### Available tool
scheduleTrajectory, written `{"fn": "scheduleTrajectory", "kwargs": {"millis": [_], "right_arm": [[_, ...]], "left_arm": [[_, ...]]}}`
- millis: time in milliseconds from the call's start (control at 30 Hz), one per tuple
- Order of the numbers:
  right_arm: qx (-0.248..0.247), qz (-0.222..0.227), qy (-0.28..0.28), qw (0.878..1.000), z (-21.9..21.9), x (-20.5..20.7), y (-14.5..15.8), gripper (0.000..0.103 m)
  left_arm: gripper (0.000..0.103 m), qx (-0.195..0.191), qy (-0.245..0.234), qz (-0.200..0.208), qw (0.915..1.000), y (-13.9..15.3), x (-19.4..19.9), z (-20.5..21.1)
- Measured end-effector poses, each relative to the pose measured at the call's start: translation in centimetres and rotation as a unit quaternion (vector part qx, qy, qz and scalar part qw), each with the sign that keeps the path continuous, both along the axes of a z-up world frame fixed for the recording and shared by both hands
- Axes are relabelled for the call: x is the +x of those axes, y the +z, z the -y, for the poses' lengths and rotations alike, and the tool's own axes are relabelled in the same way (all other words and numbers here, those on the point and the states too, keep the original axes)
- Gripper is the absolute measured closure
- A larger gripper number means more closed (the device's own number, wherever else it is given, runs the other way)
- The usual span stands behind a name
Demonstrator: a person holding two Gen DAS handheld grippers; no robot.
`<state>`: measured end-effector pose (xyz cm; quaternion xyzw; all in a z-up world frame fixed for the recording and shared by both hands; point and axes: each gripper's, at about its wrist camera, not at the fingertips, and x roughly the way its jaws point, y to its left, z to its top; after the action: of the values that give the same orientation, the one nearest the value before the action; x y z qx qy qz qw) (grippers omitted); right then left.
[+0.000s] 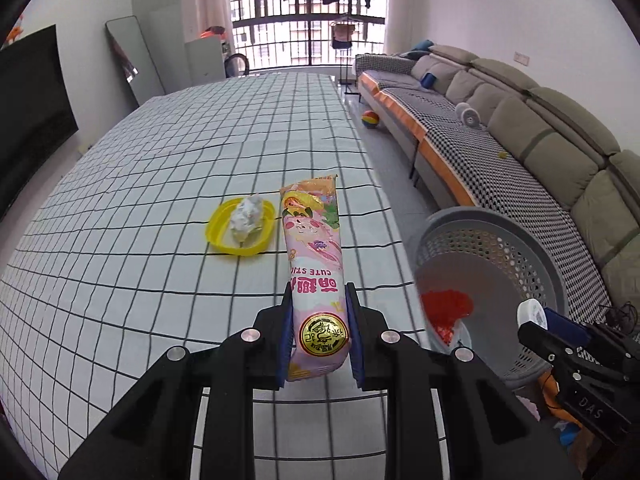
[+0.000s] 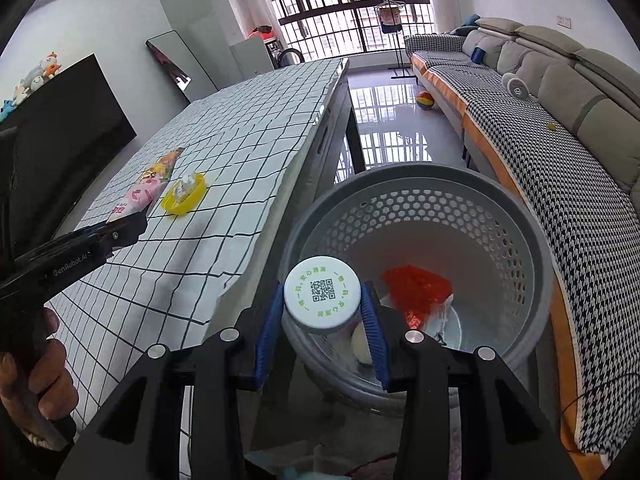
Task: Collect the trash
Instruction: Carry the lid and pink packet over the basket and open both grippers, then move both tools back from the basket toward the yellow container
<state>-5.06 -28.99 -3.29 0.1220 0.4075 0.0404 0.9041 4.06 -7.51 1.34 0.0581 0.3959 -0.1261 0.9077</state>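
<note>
Our left tongs [image 1: 320, 328] clamp a pink snack packet [image 1: 316, 264] above the table [image 1: 160, 160]. Our right tongs [image 2: 324, 320] clamp a white-capped bottle [image 2: 322, 294] over the grey basket [image 2: 520, 216].

"CUTE" on snack wrapper [image 1: 316, 264]; "GenRobot.AI" on left hand-held gripper [image 2: 128, 227].

we see bright daylight pouring through the barred window [image 1: 308, 16], which is blown out white. it glares off the glossy floor [image 2: 384, 128] in the right wrist view. shadows on the checked tablecloth [image 1: 160, 184] are soft. both views bend strongly, with dark corners; focus stays sharp.
</note>
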Motion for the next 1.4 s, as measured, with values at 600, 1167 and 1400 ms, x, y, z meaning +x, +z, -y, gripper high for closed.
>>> {"fn": "scheduleTrajectory", "kwargs": {"millis": [600,1167,1400], "right_arm": [[0.000,-0.012,-0.064,0.998,7.7,-0.2,-2.4,0.065],[0.005,-0.018,-0.081,0.997,10.0,1.0,-3.5,0.060],[0.009,-0.021,-0.086,0.996,9.9,0.6,-3.7,0.060]], "left_arm": [[0.080,0.016,-0.123,-0.043,0.9914,-3.8,-0.7,10.6],[0.054,0.017,-0.128,-0.062,0.9897,-5.2,-0.4,12.4],[0.051,0.017,-0.121,-0.057,0.9909,-4.8,-0.5,12.0]]}}
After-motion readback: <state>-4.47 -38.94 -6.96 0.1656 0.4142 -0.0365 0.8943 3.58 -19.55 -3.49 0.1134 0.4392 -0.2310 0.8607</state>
